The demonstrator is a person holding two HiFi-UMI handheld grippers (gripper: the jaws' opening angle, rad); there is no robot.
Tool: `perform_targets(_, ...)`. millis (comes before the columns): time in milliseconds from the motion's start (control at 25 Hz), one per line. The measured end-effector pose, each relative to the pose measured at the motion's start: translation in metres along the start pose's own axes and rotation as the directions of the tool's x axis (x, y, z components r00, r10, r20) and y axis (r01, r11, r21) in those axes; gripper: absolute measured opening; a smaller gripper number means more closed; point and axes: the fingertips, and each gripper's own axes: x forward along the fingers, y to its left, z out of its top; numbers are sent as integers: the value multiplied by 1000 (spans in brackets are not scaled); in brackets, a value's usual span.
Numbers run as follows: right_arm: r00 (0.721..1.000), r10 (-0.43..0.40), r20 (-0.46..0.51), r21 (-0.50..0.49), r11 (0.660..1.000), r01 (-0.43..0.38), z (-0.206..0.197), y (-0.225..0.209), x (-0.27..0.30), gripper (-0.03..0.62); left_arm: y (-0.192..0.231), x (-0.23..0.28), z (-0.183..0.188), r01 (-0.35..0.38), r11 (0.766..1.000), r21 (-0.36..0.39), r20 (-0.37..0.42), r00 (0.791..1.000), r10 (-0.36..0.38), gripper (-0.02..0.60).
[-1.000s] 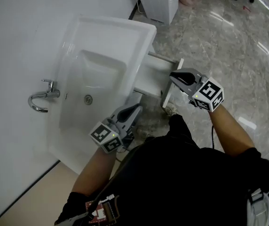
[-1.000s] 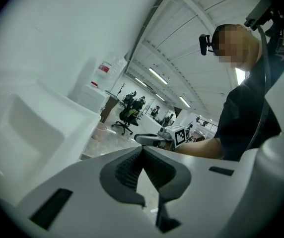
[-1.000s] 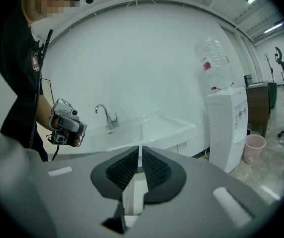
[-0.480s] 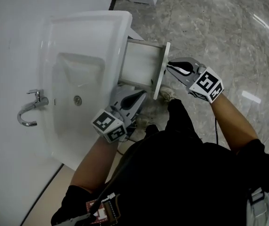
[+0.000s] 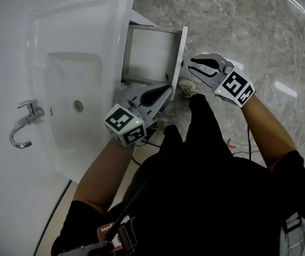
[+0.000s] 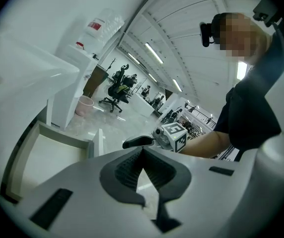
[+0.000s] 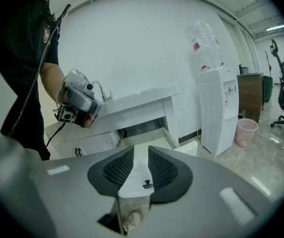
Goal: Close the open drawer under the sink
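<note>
No word or number can be read anywhere. The marker cubes [image 5: 125, 124] beside the sink [image 5: 96, 15] bear only black-and-white squares (no letters), and the red label [image 7: 196, 46] on the water bottle [image 7: 205, 33] past the sink is too small to read.

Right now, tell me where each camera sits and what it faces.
Head view: on the person's head, looking down on sink, open drawer, both arms, left gripper, right gripper.
Left gripper view: behind shut jaws, facing drawer, right gripper; torso shows.
Right gripper view: behind jaws just opening, nothing between; faces drawer, left gripper.
All share the drawer.
</note>
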Motion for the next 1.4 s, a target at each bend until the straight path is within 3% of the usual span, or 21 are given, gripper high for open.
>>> perform_targets(280,998,16,-69,-28,999,-17,-47,-5,22,98,13,20,-25,10,1000,-16,-55,998,-10,0)
perform_targets(720,980,8,-200,-68,997,-22,-122,-14,77,181,43,34,-53,2,999,-37,-64,998,-4,0)
perform_targets(1080,951,-34,-308,-197,980,-29,-156,-25,108,179,56,28,-66,-16,997,-81,-43,999,12,0)
perform_targets(1400,946,-24,-325,-206,977,-46,-159,-26,116,141,63,20,-63,-39,994,-101,-18,999,37,0)
